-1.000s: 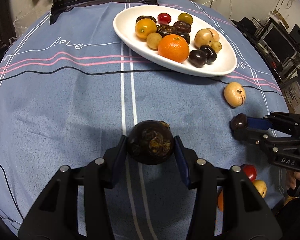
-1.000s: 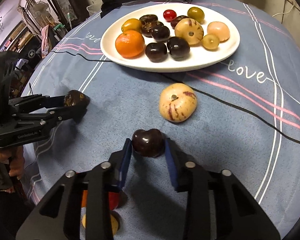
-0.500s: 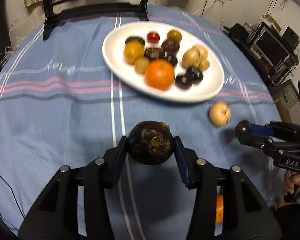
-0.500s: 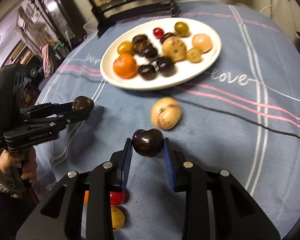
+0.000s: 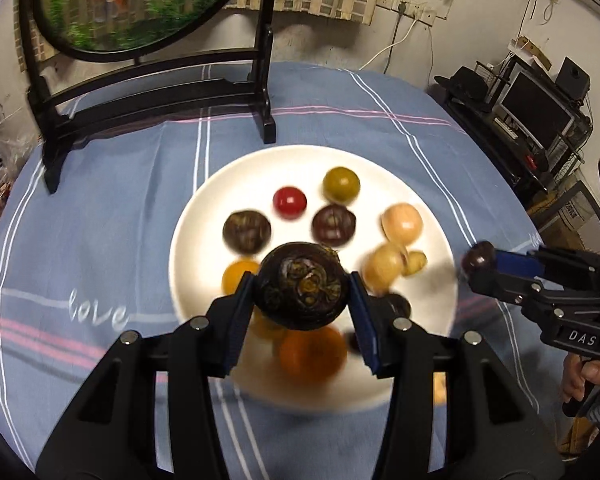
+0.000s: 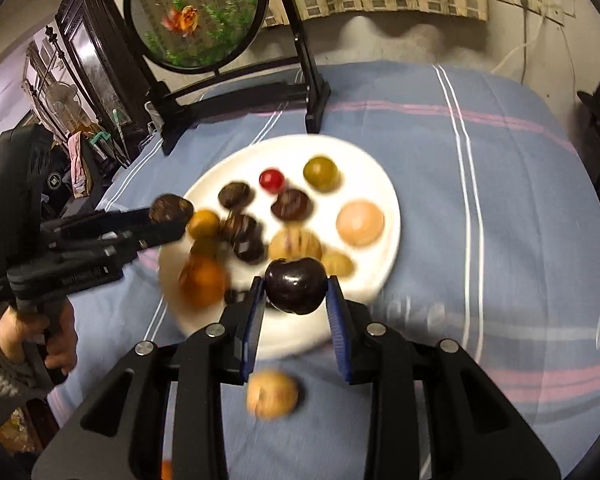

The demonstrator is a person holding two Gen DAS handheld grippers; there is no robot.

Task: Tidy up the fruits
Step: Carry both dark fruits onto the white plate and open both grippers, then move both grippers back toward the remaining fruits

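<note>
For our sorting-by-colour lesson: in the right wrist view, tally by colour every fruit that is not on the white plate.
Dark: 2, a glossy purple-black fruit in the right gripper, a rough brown-black round fruit in the left gripper.
Tan: 1, round fruit on the striped blue tablecloth.
Orange: 1, a sliver at the bottom edge.
Total: 4
</note>
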